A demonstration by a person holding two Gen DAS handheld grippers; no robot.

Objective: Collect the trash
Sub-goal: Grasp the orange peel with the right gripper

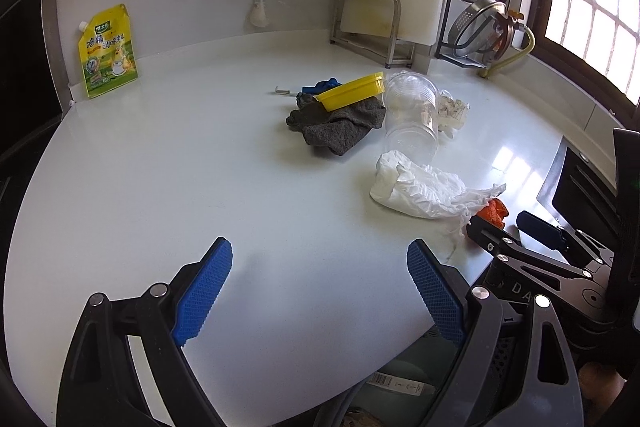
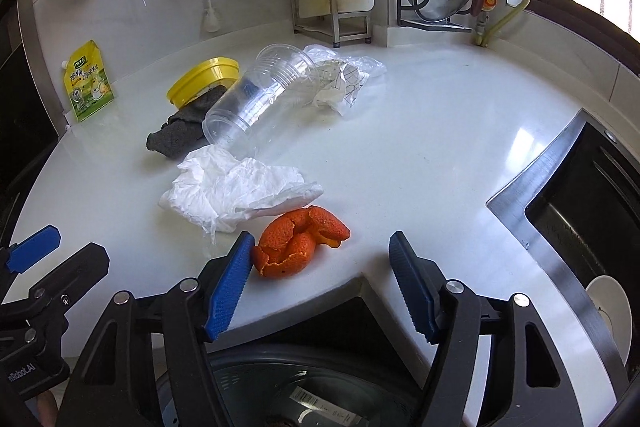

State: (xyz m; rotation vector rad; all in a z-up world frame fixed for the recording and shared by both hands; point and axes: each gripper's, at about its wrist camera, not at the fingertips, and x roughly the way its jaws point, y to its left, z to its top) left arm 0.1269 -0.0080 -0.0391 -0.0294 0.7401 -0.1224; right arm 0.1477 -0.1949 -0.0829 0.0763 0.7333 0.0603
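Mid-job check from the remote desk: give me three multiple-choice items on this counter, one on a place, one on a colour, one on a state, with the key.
1. Where is the orange peel?
A. In the sink
B. On the counter between the right gripper's fingers
C. Inside the clear cup

2. What colour is the tub by the grey cloth?
A. Yellow
B. Red
C. Green

3. How does the clear cup stand?
A. Upright
B. Upside down
C. Lying on its side

Key: 1 B, the peel lies on the counter between the fingers of the right gripper, against the left finger with the other one clear. 2 A, the tub is plainly yellow. 3 C, the cup's wall rests on the counter.
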